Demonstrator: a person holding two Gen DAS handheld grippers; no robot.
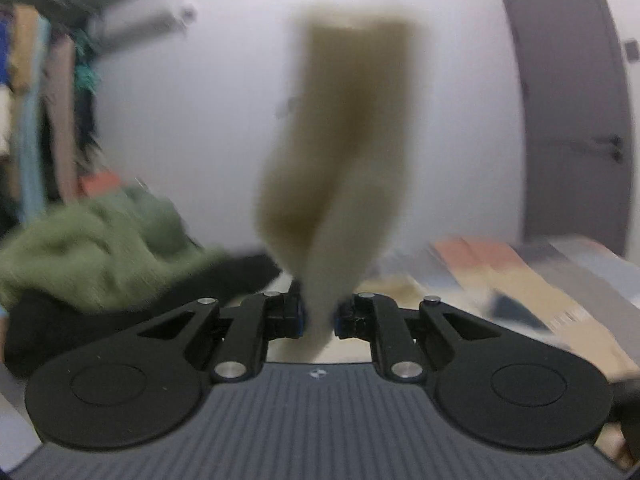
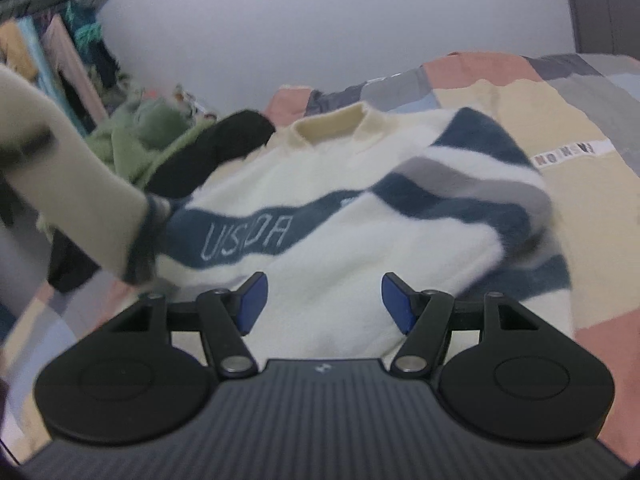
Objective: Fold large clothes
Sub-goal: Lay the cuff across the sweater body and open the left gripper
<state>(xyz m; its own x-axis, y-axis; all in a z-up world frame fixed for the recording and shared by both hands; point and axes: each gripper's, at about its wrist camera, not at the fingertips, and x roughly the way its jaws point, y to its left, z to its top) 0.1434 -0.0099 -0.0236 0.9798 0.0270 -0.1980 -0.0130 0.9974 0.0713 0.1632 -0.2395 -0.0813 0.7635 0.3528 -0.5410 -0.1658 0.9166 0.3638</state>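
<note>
Black left gripper (image 1: 319, 316) pinches the fuzzy cream-and-blue striped sweater's sleeve (image 1: 332, 184), lifted up; the sweater (image 2: 320, 216) lies on the patchwork bed (image 2: 560, 120). Right gripper (image 2: 323, 300) hangs spread, empty. Sleeve fold in hand (I think) — next, lay it across.

The striped sweater (image 2: 340, 208) covers the middle of the bed (image 2: 560, 184). Its lifted sleeve (image 2: 76, 200) blocks the way along the bed's left edge. Behind it, a green garment (image 2: 152, 128) and a black garment (image 2: 216, 152) pile up at the far left corner. The bed's right side is bare quilt, with room to pass there.
</note>
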